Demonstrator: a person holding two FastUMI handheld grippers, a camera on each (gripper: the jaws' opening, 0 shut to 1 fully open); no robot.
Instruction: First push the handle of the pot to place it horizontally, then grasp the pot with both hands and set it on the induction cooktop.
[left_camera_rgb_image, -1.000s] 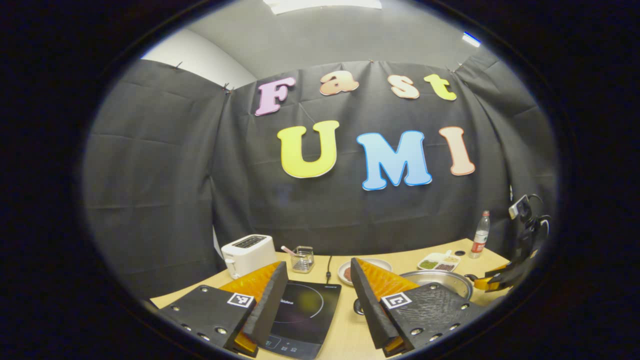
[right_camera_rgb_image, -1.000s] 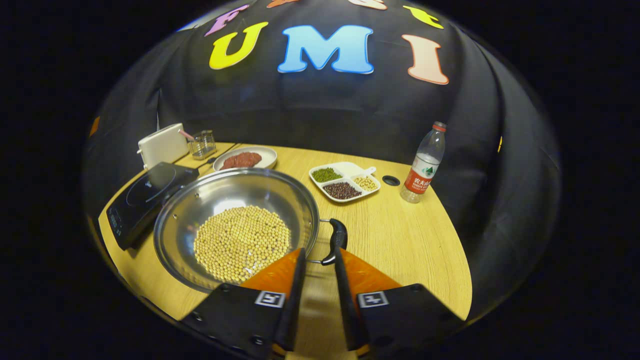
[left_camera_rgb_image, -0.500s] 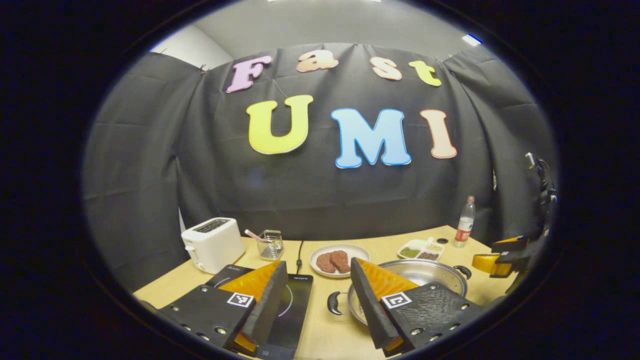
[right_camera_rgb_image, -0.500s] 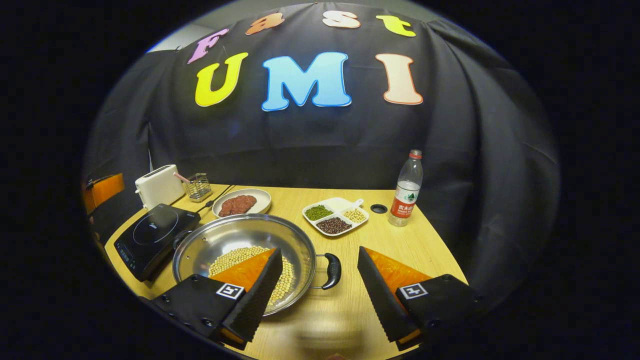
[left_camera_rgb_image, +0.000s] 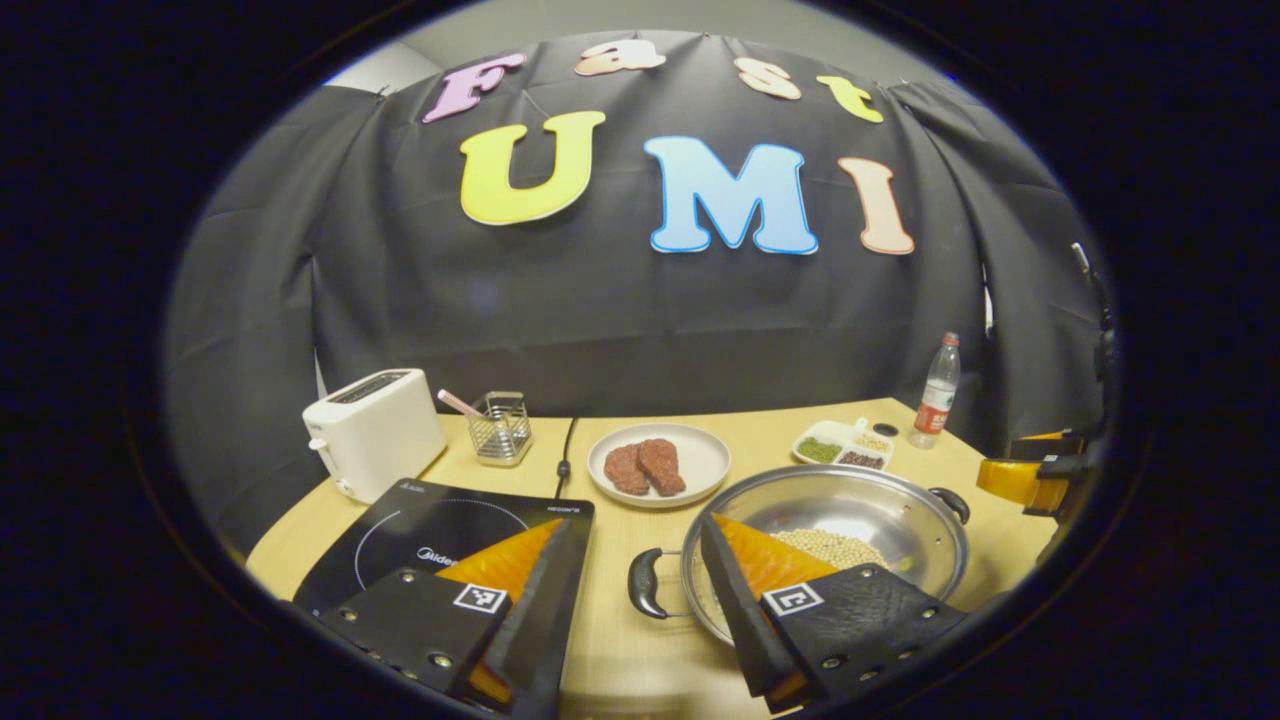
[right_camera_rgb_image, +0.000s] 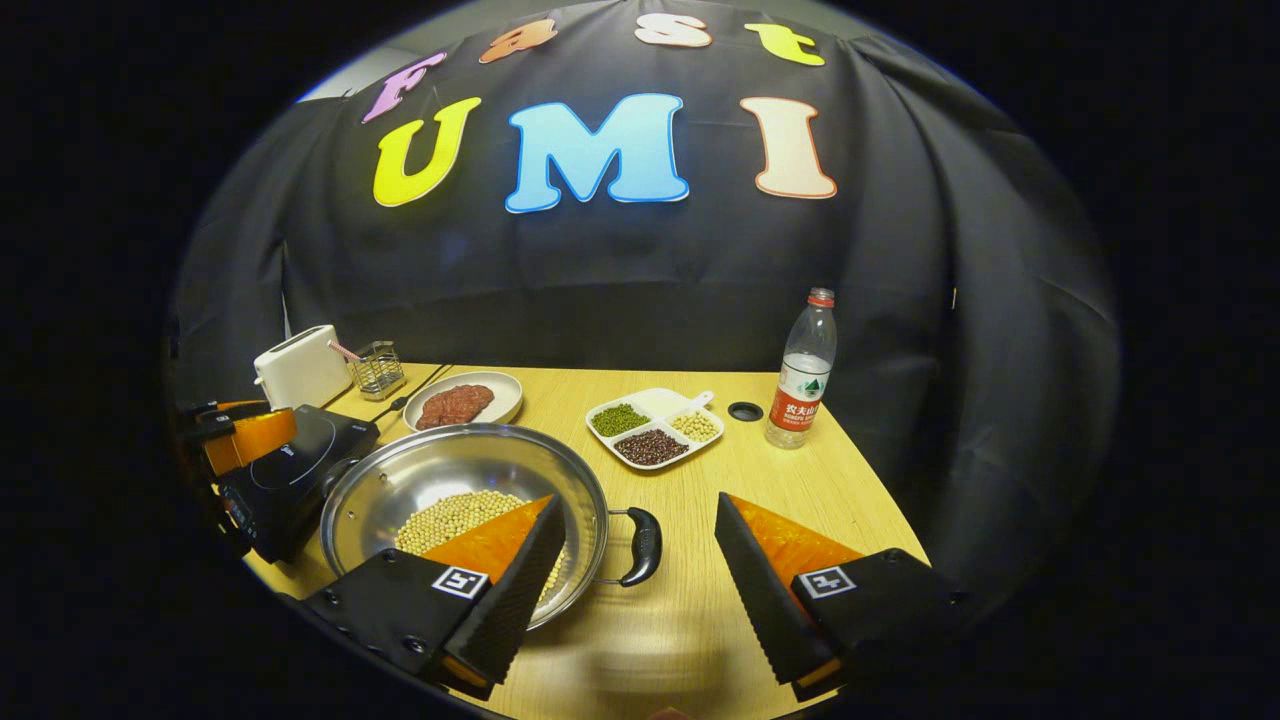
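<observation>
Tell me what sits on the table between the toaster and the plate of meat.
In the left gripper view, a small wire basket holding a pink stick sits between the toaster and the plate of meat, with a black cable beside it.

A light wooden table (right_camera_rgb_image: 800, 500) fills the lower frame. On it lie a steel pot (right_camera_rgb_image: 440, 470) of beans at lower left, a black induction cooktop (right_camera_rgb_image: 300, 470) left of it, a toaster (right_camera_rgb_image: 300, 365), wire basket (right_camera_rgb_image: 378, 368), meat plate (right_camera_rgb_image: 500, 400), divided dish (right_camera_rgb_image: 660, 410), and bottle (right_camera_rgb_image: 800, 375) at centre right.
</observation>
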